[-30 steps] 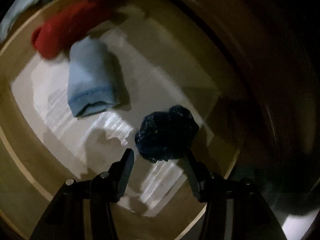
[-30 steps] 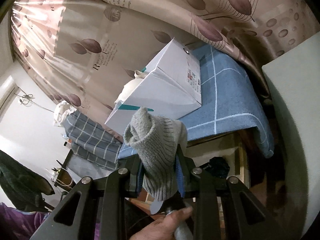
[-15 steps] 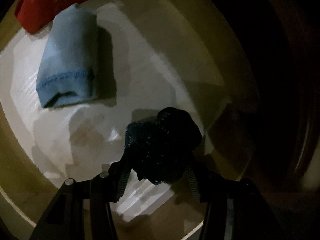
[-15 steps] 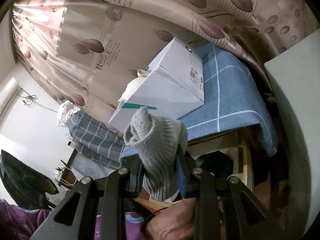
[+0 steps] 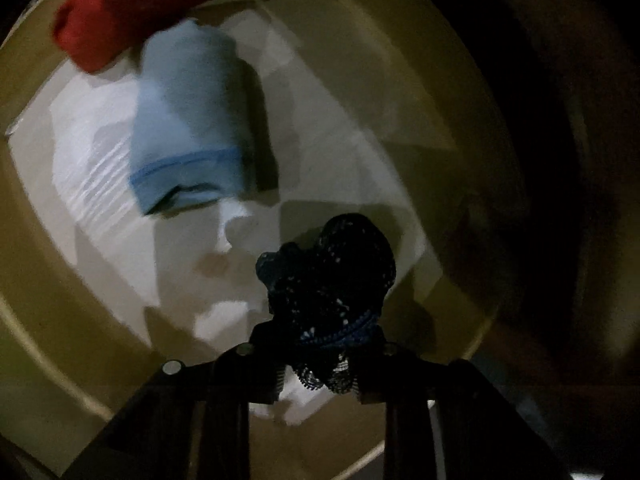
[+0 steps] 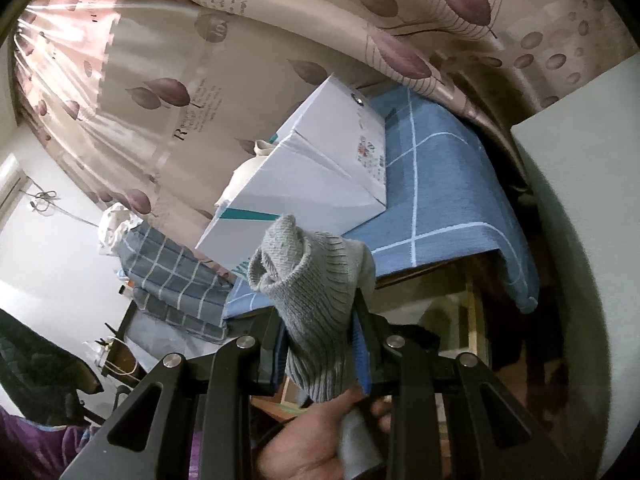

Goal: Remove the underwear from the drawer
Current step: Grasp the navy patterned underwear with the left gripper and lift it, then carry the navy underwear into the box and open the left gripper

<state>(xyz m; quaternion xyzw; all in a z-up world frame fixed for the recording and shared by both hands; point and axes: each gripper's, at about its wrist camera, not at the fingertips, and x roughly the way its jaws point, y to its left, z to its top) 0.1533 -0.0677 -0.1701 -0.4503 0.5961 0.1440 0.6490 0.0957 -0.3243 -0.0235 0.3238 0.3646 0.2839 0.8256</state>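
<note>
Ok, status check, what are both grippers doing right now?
Left gripper just closed on dark lace underwear in the drawer. Right gripper shut on grey knit piece. Nothing blocking.

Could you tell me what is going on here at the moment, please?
A person is emptying a drawer with two hand-held tongs. The left tongs have just been closing on a dark lace garment and now pinch it. A light blue piece and a red one lie inside. The right tongs hold a grey knitted piece up.
</note>
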